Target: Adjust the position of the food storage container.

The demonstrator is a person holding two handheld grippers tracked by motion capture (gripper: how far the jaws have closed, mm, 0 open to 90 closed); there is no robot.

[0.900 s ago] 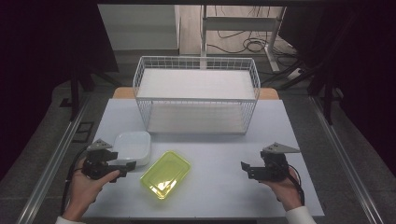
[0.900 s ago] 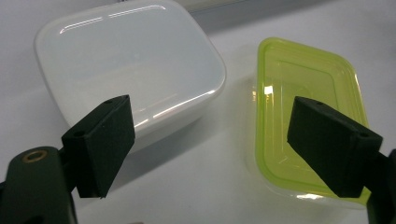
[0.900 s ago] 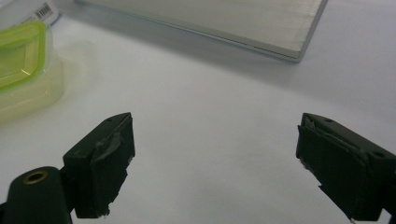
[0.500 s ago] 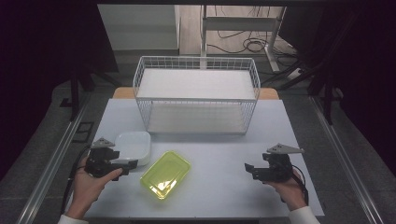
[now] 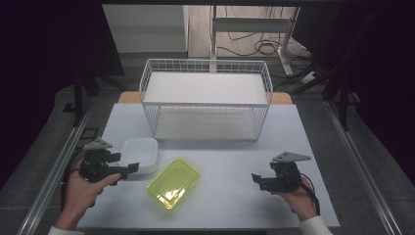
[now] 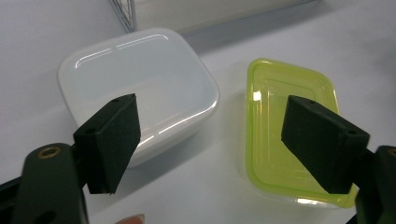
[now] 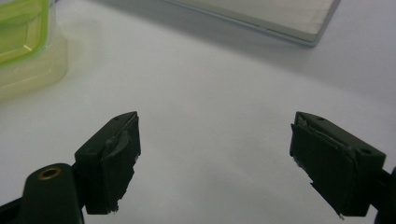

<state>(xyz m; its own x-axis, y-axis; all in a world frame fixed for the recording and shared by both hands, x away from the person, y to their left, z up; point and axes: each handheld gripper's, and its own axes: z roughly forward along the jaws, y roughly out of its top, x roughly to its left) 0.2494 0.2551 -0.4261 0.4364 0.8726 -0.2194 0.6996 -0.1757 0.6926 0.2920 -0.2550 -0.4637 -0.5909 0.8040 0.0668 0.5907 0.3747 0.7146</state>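
White tabletop carries everything in the high view: a white dish at 9 o'clock from the table's middle, a yellow-green container just beside it at 7 o'clock, a wire basket at 12. The left gripper hovers at the dish's near edge, the right gripper at 4 o'clock, well apart from both.

In the left gripper view, jaws stand wide with nothing between them, dish at 11 o'clock, container at 2.

In the right gripper view, jaws gape over bare table, container at 10 o'clock.
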